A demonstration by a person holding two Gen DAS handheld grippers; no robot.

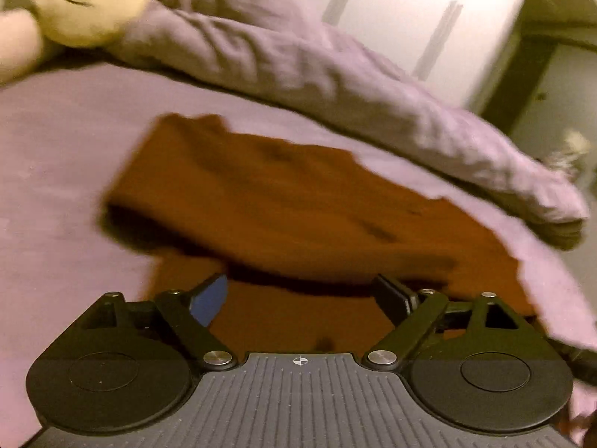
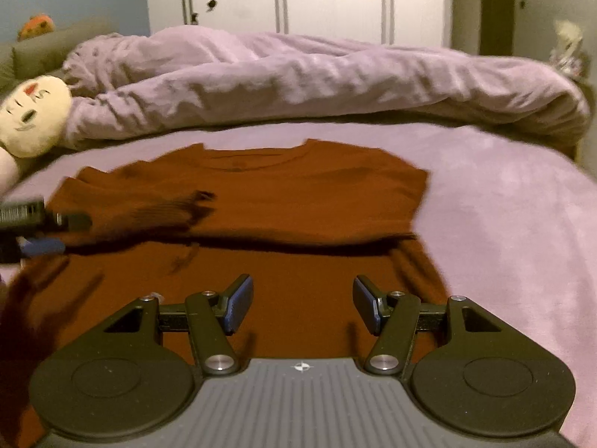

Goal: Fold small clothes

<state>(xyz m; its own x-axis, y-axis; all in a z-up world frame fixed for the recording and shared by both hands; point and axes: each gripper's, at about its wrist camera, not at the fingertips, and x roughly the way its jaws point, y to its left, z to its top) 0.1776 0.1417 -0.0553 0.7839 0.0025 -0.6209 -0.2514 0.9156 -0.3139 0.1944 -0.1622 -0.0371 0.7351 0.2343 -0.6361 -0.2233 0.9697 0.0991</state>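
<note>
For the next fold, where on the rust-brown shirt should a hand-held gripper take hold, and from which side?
Probably the rust-brown shirt at its right shoulder corner. That edge lies flat and free on the bed sheet, so come in low from the right, one finger sliding under the edge.

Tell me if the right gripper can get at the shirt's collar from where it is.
Probably yes. The right gripper is open, with nothing between its fingers, and the collar lies uncovered straight ahead on the shirt. Only flat fabric and one fold lie between; the left gripper sits off to the side.

Matt cloth shirt (image 2: 298,186), crumpled cloth duvet (image 2: 298,78)
</note>
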